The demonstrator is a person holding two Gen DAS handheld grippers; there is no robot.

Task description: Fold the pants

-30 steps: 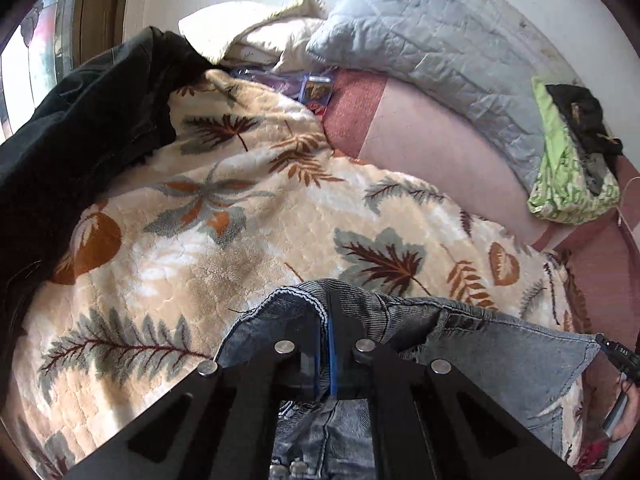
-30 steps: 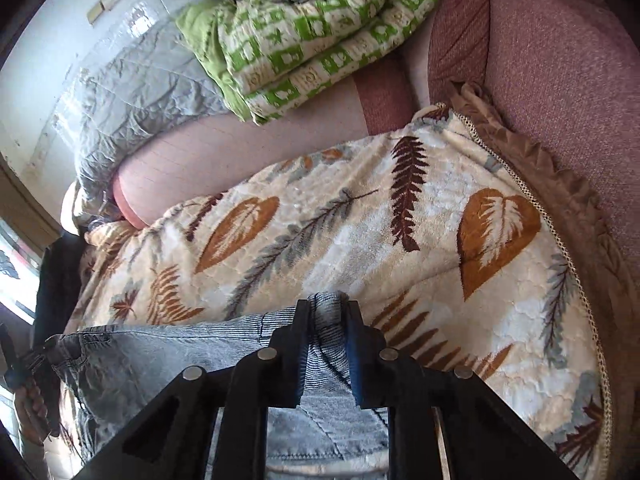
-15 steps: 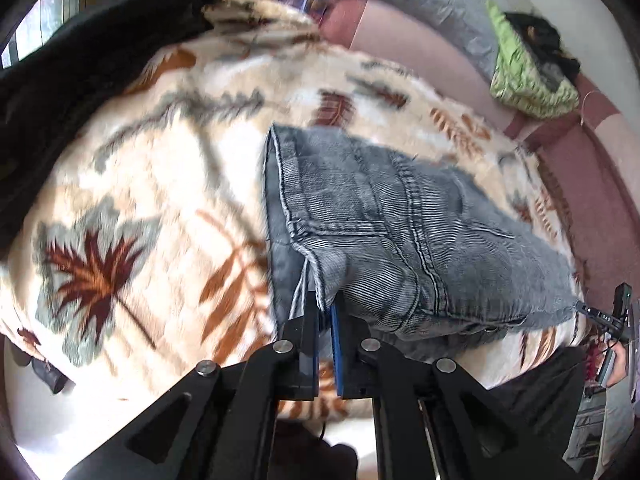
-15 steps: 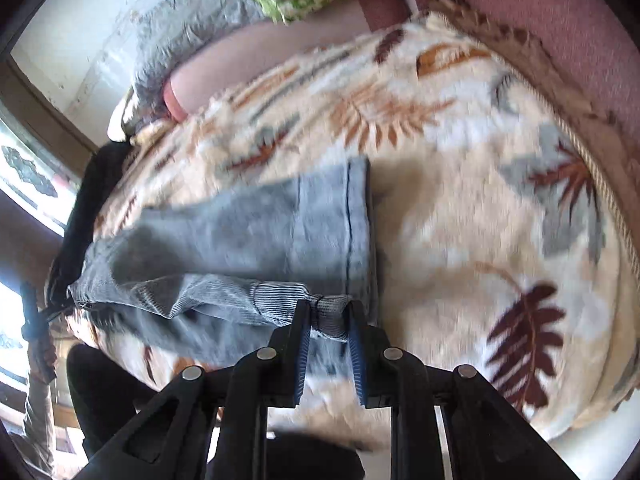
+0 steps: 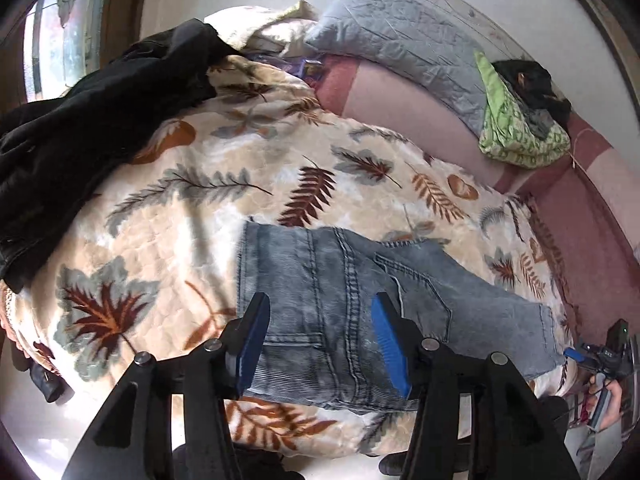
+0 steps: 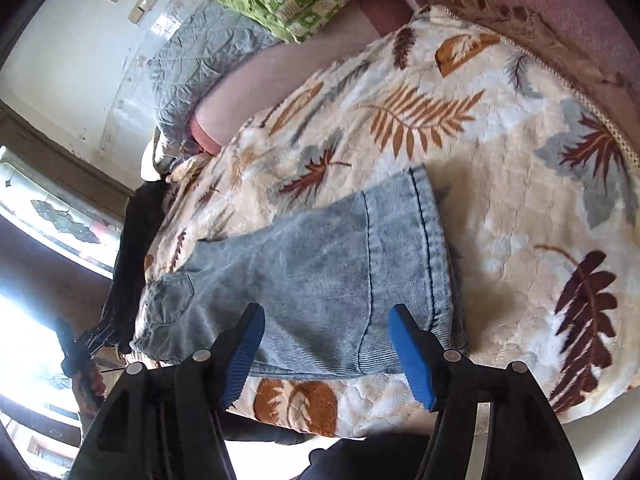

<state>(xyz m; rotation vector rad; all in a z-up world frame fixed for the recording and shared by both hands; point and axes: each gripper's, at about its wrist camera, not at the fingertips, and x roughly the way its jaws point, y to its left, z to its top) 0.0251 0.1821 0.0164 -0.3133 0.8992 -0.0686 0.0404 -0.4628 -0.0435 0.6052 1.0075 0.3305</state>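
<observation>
The grey-blue denim pants [image 5: 360, 300] lie folded flat on the leaf-patterned blanket [image 5: 192, 216], near the bed's front edge. My left gripper [image 5: 320, 340] is open and empty, held just above the waistband end. In the right wrist view the pants [image 6: 320, 280] stretch leftward, with the leg hem at the right. My right gripper [image 6: 326, 350] is open and empty above the hem end. The other hand-held gripper shows at the far edge of each view.
A black garment [image 5: 80, 120] is piled at the blanket's left. A grey quilted pillow [image 5: 400, 40] and a green patterned cloth [image 5: 516, 136] lie at the back on the pink mattress [image 5: 400, 100]. The bed's front edge drops to a pale floor [image 5: 60, 420].
Both grippers were shut on the pants' edges and carried them toward the bed's front. They have since opened, let go and backed off; the pants now rest folded on the blanket.
</observation>
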